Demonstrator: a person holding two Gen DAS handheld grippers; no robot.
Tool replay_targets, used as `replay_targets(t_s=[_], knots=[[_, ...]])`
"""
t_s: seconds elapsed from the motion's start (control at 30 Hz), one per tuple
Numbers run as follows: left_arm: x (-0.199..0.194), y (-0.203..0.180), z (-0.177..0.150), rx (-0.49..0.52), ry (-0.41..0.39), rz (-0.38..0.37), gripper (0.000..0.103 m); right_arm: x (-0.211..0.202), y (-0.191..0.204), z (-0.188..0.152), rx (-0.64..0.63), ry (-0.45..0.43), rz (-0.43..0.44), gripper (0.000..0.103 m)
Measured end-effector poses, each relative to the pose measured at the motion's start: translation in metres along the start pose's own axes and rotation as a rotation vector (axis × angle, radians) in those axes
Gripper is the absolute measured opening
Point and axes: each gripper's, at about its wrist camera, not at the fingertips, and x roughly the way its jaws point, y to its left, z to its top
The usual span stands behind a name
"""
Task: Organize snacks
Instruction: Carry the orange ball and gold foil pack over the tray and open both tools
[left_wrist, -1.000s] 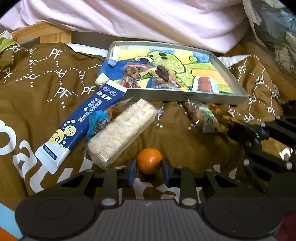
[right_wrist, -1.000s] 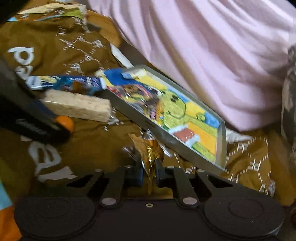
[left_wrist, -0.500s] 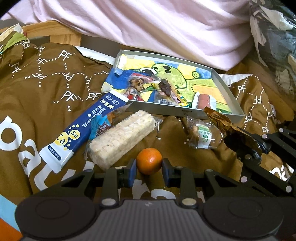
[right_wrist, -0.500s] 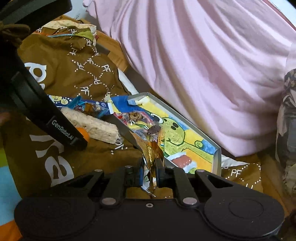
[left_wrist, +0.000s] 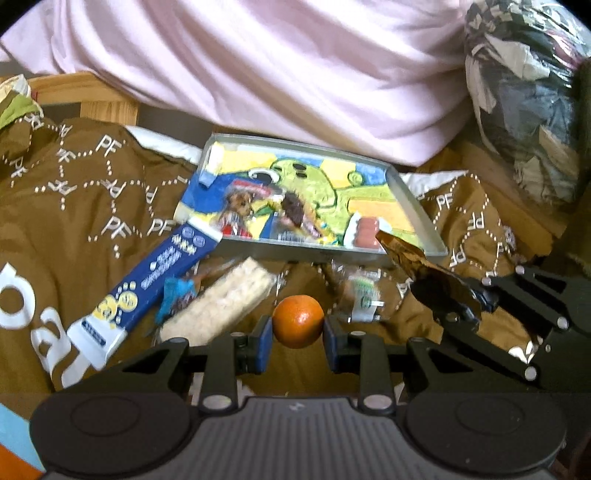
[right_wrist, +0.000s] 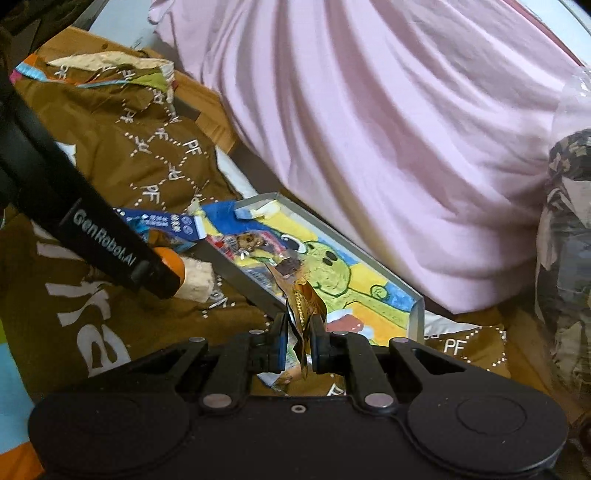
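Both jaws are shut on snacks: the left gripper (left_wrist: 297, 339) clamps an orange (left_wrist: 298, 321) between its blue pads, and the right gripper (right_wrist: 298, 343) pinches a crinkled gold-brown wrapper (right_wrist: 305, 309) by its lower end, its long axis running up toward the tray (right_wrist: 415, 317). The tray's near wall lies just beyond both grippers; its right half is mostly bare painted floor, with wrapped snacks crowding the left and middle. On the brown cloth (left_wrist: 74, 221) before the tray lie a pale rice bar (left_wrist: 221, 302) and a blue packet (left_wrist: 155, 277), both slanting up toward the tray's left corner. A clear-wrapped snack (left_wrist: 364, 295) sits just right of the orange.
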Motion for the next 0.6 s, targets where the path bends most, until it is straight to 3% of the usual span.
replay_targets(t_s=[0.3,0.6], knots=[[0.024,-0.032,0.064,0.072,-0.102,-0.036,0.032,0.016,-0.038,0.01,0.043,-0.076,-0.088,0.012],[0.11,-0.056,0.115,0.018,-0.115,-0.057,0.032,0.072,-0.092,0.003,0.086,-0.101,-0.188,0.012]])
